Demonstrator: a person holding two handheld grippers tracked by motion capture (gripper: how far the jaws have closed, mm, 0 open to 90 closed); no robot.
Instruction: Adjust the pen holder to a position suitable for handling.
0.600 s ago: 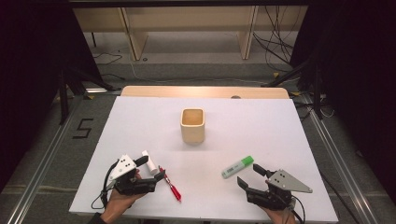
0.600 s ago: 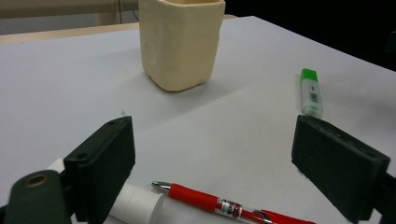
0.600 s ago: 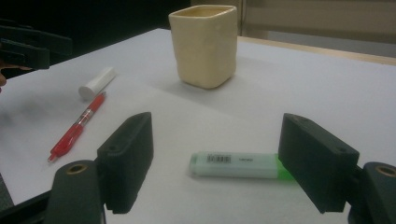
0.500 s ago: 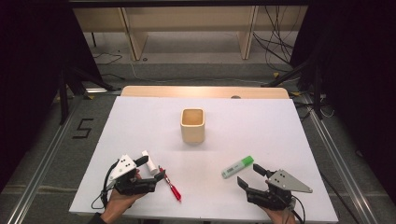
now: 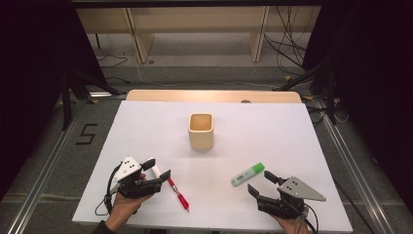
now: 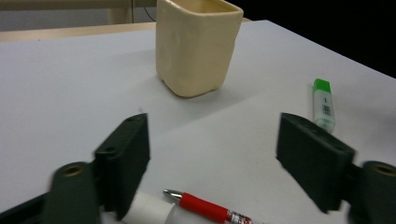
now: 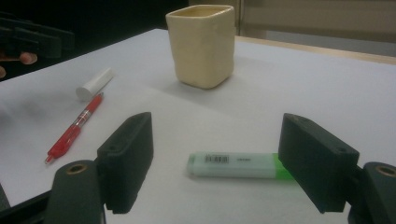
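Observation:
A cream square cup stands at the table's middle. My left gripper rests open at the front left, with a white cylinder by its left jaw and a red pen lying just in front. In the left gripper view the open jaws frame the pen and the cylinder, touching neither. My right gripper stands open at the front right. A white and green highlighter lies flat just ahead of its jaws, untouched.
The white tabletop has free room around the cup. A wooden strip runs along its far edge. Beyond it are shelf legs and cables on the floor. The table's front edge lies just behind both hands.

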